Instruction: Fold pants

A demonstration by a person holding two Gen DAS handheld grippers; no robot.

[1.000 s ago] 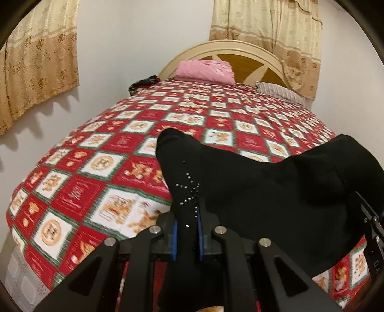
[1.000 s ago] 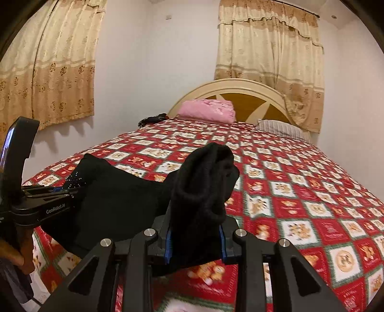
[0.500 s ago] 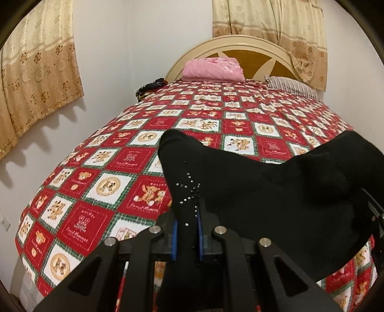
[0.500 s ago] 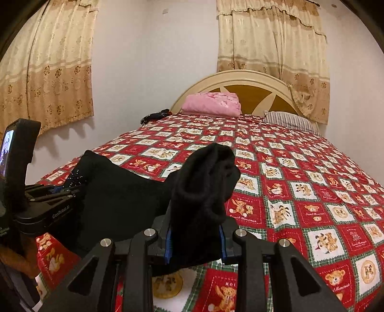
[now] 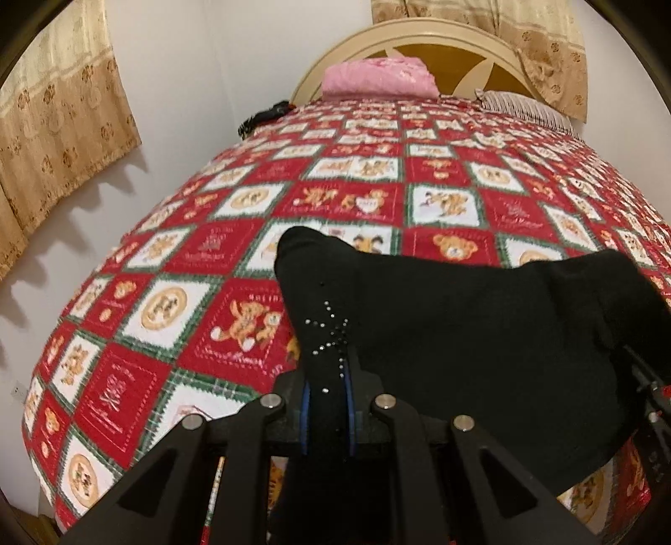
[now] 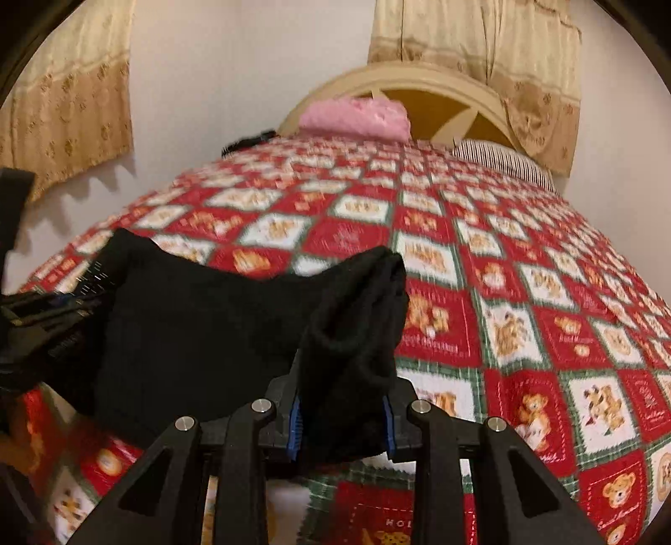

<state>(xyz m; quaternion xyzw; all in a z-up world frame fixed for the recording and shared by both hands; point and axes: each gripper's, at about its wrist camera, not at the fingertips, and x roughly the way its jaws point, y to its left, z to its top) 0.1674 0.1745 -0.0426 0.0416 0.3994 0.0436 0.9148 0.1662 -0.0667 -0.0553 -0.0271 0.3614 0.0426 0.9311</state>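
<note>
Clamped jaws on both sides: our left gripper (image 5: 327, 413) pinches a thin edge of the black pants (image 5: 461, 335) between its blue pads, nearly closed, while our right gripper (image 6: 340, 423) grips a thicker bunched fold of the same pants (image 6: 201, 318) with its pads further apart. The garment hangs stretched between the two grippers, held up above the near end of the bed, its lower part sagging toward the bedspread (image 5: 167, 302).

We see the fabric as plain matte black, with a small scatter of shiny studs (image 5: 329, 335) in a star-like pattern just above the left pads. At the right pads the cloth is doubled over into a rounded lump that stands up above the fingers. Whether the ends we hold are waistband or leg we cannot tell.

Under the pants lies a red, white and green patchwork bedspread printed with teddy bears. At the far end a folded pink blanket (image 5: 377, 77) rests against the rounded cream headboard (image 5: 453, 40), with a striped pillow (image 5: 524, 105) to its right and a small dark item (image 5: 264, 117) at the bed's far left edge. Beige patterned curtains (image 5: 54, 134) hang on the walls. From the right wrist view, the left gripper (image 6: 37, 318) shows at the left edge, blurred, beside the cloth. The raised fabric itself blocks our sight of the bedspread directly beneath it.
</note>
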